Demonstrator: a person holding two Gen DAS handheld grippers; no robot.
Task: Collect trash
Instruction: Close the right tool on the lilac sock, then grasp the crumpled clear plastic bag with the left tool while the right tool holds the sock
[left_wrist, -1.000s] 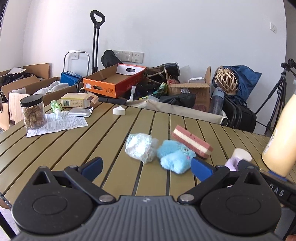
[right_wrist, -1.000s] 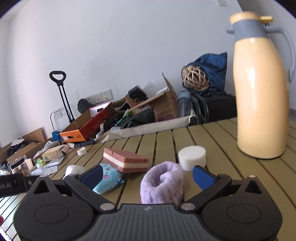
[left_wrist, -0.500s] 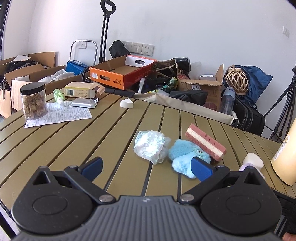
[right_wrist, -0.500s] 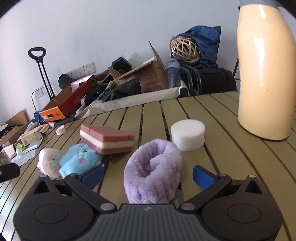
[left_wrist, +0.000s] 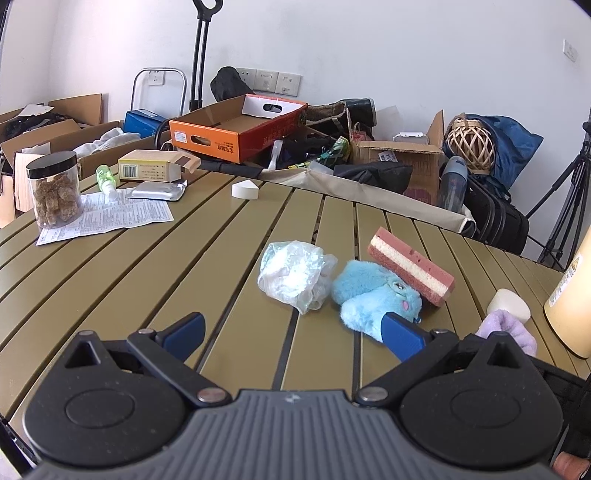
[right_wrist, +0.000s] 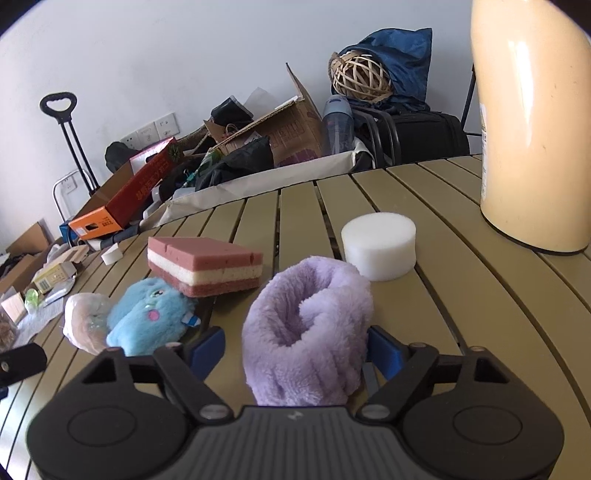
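A crumpled clear plastic bag (left_wrist: 295, 273) lies on the olive slatted table (left_wrist: 184, 266), ahead of my open left gripper (left_wrist: 291, 332). It also shows in the right wrist view (right_wrist: 86, 319). A blue plush toy (left_wrist: 373, 295) lies right of the bag and touches a pink-and-cream layered sponge (left_wrist: 410, 264). My right gripper (right_wrist: 295, 349) is open, and a purple fluffy roll (right_wrist: 308, 332) sits between its jaws, which stand apart from it. A white foam cylinder (right_wrist: 378, 245) stands just behind the roll.
A cream thermos jug (right_wrist: 532, 122) stands at the right. At the far left are a jar (left_wrist: 55, 188), a printed sheet (left_wrist: 107, 218), a yellow box (left_wrist: 151, 170), a foil pack (left_wrist: 157, 190) and a white wedge (left_wrist: 244, 190). Boxes and bags crowd the floor behind.
My left gripper has moved forward and left toward the plastic bag. My right gripper has moved forward until the purple roll sits between its jaws. Both stay open.
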